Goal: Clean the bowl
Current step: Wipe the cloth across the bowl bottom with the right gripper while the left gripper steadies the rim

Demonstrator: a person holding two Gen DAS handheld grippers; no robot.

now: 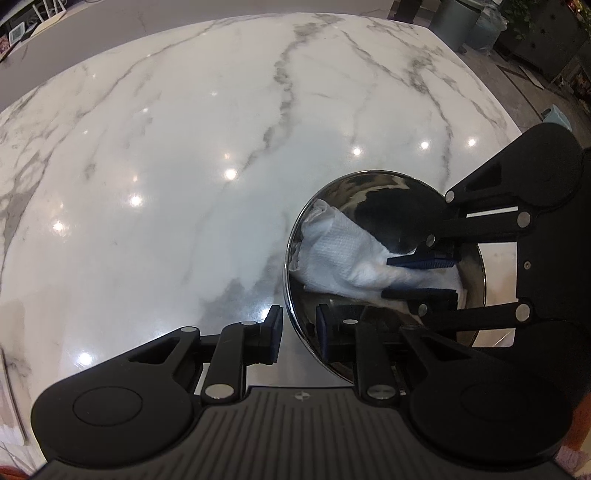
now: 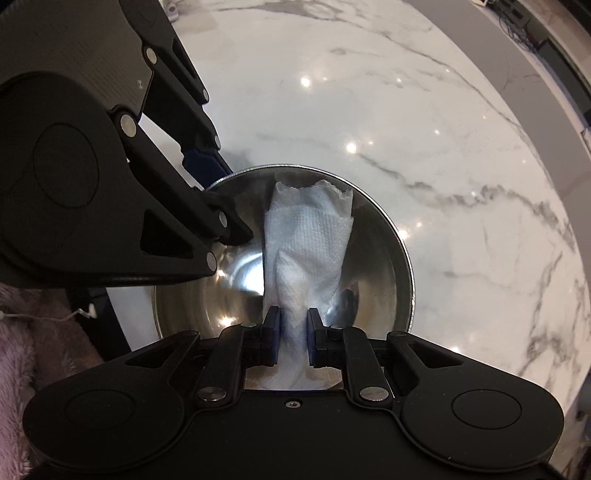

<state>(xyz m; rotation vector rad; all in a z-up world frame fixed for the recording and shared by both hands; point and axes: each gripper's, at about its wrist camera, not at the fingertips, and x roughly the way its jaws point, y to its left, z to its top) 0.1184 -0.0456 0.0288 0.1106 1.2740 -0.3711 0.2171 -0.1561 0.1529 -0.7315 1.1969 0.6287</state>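
A shiny steel bowl stands on the white marble table. A crumpled white paper towel lies inside it, reaching from the near wall to the far rim. My right gripper is shut on the towel's near end, down inside the bowl. My left gripper straddles the bowl's rim, one blue pad outside and one inside, and is shut on it.
The marble top stretches wide beyond the bowl; its curved edge runs along the right in the right wrist view. A grey bin stands on the floor past the table's far side. Fuzzy pink fabric shows at the lower left.
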